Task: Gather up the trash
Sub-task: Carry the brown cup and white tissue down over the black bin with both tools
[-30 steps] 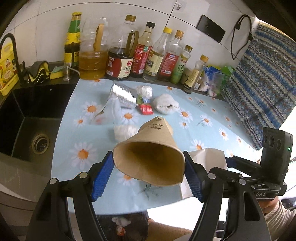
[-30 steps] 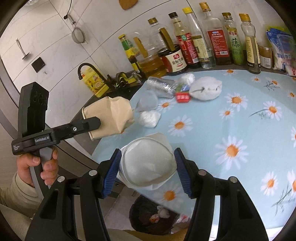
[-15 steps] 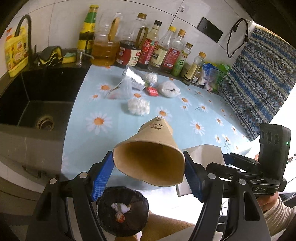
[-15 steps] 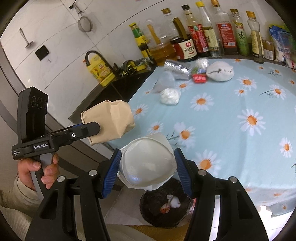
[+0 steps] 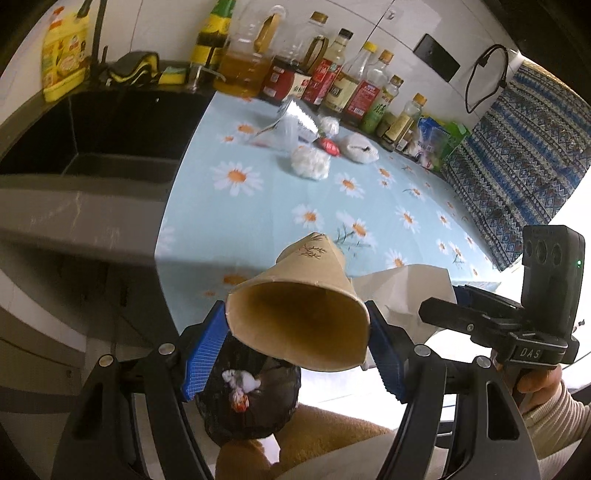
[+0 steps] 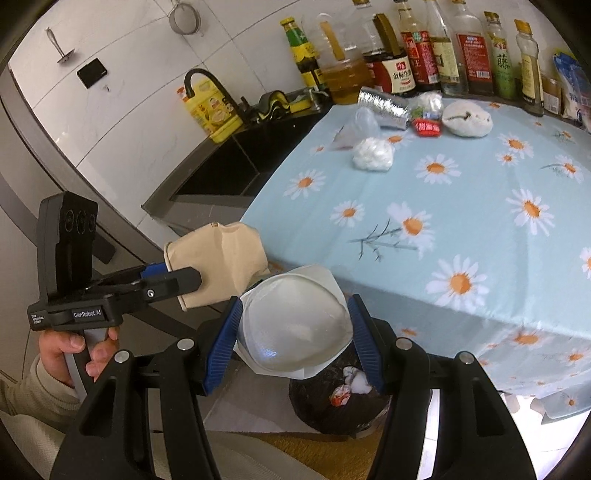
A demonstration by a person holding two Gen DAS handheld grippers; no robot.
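Left gripper: clamping a brown paper cup, hanging above the black-lined trash bin.
Right gripper: squeezing a white lidded container, hovering over the bin's near edge.
Remaining trash: 1 crumpled white wad, lying on the daisy tablecloth, well beyond the bin.

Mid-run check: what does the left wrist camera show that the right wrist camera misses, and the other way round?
Left wrist only: the open mouth of the brown paper cup clamped in the left gripper, and the blue patterned cloth at the table's far side.

Right wrist only: the clear dome lid clamped in the right gripper, the strainer on the wall, and the hand on the left gripper's handle.

Both: the black trash bag below, the daisy tablecloth, the bottles, and the remaining trash.
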